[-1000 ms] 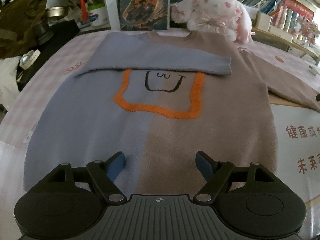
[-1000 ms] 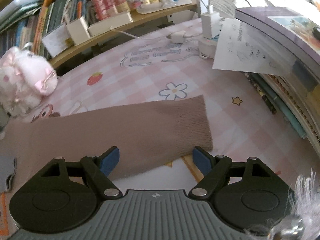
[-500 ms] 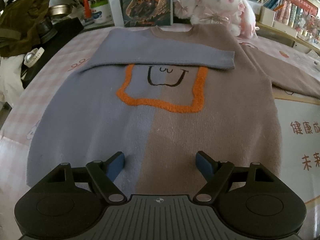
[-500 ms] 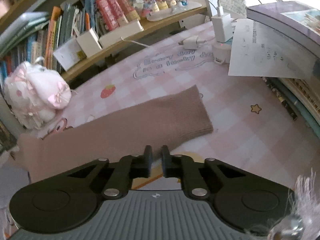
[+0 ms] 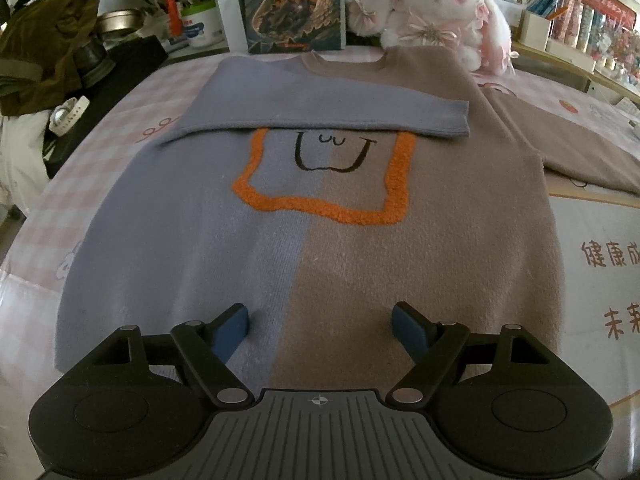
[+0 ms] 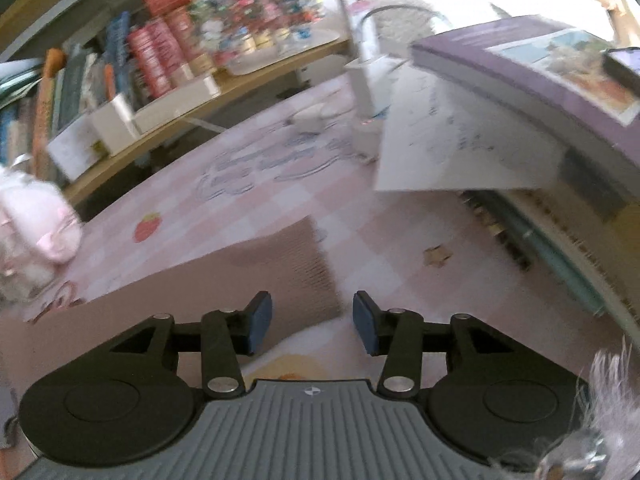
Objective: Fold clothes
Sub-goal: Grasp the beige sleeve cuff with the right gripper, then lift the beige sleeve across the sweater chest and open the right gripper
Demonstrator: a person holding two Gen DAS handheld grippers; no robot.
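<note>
Flat, sweater lies neck away; both hand-held grippers gape empty.

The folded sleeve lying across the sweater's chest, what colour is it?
Blue folded sleeve, clearest in the left wrist view.

Before your left gripper the sweater lies flat on the tablecloth, its left sleeve folded across the chest. Behind the collar stand a book and, to its right, a plush rabbit. The right sleeve stretches out before your right gripper, with stacked books to its right.

Fuzzy knit sweater; matt
</note>
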